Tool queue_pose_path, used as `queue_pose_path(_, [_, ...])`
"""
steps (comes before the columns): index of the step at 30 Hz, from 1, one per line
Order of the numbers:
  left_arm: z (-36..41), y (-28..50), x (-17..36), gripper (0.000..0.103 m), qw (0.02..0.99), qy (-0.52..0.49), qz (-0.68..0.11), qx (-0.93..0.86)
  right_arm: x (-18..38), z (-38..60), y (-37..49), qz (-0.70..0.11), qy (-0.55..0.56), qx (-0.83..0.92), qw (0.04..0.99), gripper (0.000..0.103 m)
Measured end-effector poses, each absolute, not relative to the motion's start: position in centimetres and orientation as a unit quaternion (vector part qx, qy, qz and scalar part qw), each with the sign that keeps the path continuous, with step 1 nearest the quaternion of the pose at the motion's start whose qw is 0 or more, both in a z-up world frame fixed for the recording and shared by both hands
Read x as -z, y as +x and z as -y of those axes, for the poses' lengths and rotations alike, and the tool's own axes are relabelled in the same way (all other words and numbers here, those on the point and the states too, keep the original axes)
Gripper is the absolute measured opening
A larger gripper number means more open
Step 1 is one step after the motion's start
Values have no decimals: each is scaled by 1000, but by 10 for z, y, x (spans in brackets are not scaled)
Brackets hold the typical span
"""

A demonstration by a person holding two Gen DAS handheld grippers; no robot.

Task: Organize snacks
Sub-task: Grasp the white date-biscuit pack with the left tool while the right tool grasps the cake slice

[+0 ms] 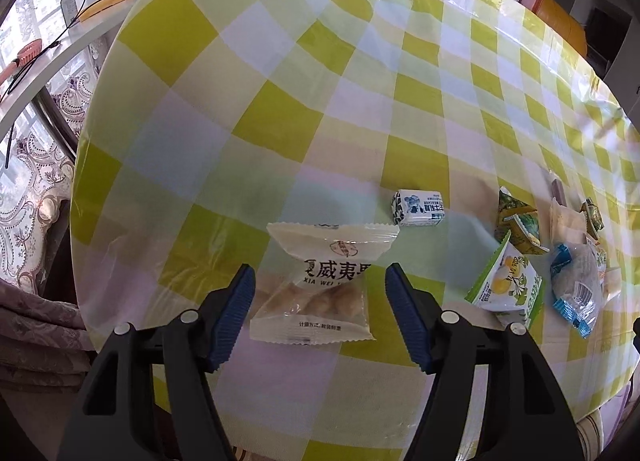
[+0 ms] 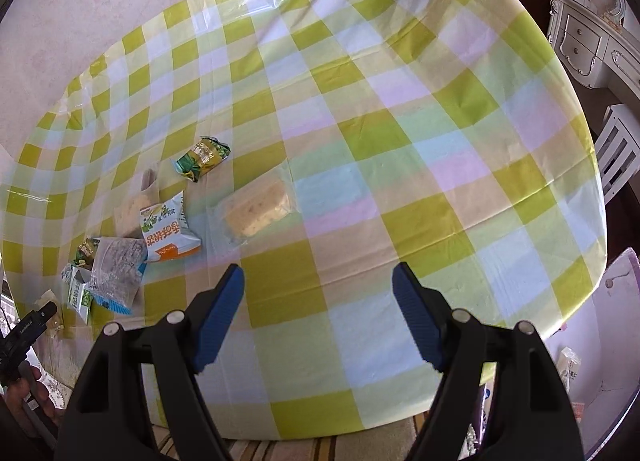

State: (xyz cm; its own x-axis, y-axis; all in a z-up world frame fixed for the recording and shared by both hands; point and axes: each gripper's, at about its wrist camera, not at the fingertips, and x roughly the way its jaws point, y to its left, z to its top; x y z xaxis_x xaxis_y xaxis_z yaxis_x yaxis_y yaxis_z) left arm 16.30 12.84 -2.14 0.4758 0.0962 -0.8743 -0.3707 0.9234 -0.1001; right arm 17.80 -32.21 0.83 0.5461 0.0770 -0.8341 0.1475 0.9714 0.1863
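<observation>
left gripper (image 1: 320, 315): jaws parted, straddling the macadamia nut packet (image 1: 320, 285), pads not touching it
packet spot: lower middle of left view, flat on checked tablecloth (image 1: 280, 109)
long axis: running up-frame, away between the fingers
right gripper (image 2: 318, 315): wide apart, nothing inside; clear cracker pack (image 2: 256, 209) sits up-left
nearer: left, easily

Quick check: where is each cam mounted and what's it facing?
Left wrist: on the left gripper, angled down at a clear nut packet lying between open jaws.
Right wrist: on the right gripper, angled down at bare checked tablecloth, jaws open; a hand shows at lower left.
Shared: the tablecloth and the snack pile.
</observation>
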Motion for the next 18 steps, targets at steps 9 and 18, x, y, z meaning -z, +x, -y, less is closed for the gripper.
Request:
queue_pose_path(9, [-112, 169, 23, 43, 856, -117, -492, -112, 9, 301, 221, -497, 157, 28, 853, 76])
queue_pose_path(18, [-100, 164, 13, 43, 871, -111, -468, -99, 18, 291, 269, -500, 189, 95, 840, 76])
